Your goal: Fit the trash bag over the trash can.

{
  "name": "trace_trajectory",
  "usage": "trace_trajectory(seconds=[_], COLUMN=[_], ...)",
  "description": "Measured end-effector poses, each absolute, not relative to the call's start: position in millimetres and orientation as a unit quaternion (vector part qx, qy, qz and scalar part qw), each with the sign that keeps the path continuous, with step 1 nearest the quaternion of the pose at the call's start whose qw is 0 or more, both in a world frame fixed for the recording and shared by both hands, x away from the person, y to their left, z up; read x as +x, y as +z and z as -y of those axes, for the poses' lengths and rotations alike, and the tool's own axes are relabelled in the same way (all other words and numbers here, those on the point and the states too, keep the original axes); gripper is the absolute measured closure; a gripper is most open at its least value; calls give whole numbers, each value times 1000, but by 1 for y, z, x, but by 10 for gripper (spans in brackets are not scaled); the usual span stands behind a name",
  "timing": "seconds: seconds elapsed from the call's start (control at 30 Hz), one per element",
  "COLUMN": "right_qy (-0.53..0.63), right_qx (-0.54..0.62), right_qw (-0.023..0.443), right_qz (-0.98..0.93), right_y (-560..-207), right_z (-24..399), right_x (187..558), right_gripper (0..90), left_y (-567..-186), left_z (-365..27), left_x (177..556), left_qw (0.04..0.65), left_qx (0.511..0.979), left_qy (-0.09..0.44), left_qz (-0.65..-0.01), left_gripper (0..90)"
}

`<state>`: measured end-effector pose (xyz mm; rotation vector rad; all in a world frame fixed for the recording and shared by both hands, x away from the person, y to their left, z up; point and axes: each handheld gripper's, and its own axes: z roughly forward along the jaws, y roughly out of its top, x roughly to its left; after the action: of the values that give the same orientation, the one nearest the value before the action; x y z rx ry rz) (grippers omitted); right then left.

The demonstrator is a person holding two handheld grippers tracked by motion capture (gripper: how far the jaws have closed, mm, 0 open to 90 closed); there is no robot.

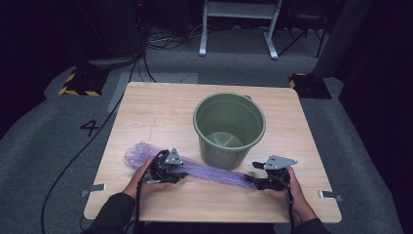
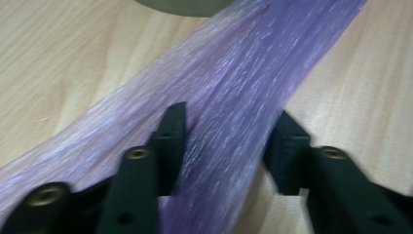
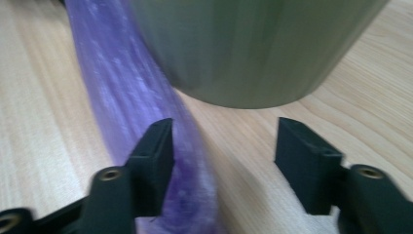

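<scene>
One wooden worktop (image 1: pixel 146 112) carries one green bucket (image 1: pixel 229 129) and one long purple plastic bag (image 1: pixel 204 170). Two hand-held grippers: a left hand-held gripper (image 1: pixel 181 174) and a right hand-held gripper (image 1: pixel 252 178), one at each end of the bag, the bucket just beyond them.

- Dark numeral "4" (image 1: pixel 89 127) marked on the grey floor (image 1: pixel 44 136), left of the table (image 1: pixel 146 105)
- Yellow-and-black hazard stripes (image 1: pixel 78 90) on a floor block, without lettering
- No other legible text
</scene>
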<state>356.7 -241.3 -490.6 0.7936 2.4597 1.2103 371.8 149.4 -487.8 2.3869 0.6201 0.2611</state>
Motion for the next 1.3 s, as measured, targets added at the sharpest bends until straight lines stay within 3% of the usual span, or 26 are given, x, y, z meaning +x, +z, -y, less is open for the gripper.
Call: trace_trajectory(seconds=[0.1,0.33,1.3], right_qy=[420,427,425], right_qx=[278,291,338], right_qw=[148,155,157], right_qz=[-851,-842,-825], right_y=[-489,-487,-495], right_z=[243,254,278], right_x=[356,355,360], right_gripper=[308,298,275], left_y=[-487,-487,-439], left_z=[-149,-152,-195], left_x=[370,371,366], left_qw=[315,307,417], left_qx=[911,904,822], left_qy=[119,153,221], left_qz=[-237,-257,-320], left_gripper=[731,848,884])
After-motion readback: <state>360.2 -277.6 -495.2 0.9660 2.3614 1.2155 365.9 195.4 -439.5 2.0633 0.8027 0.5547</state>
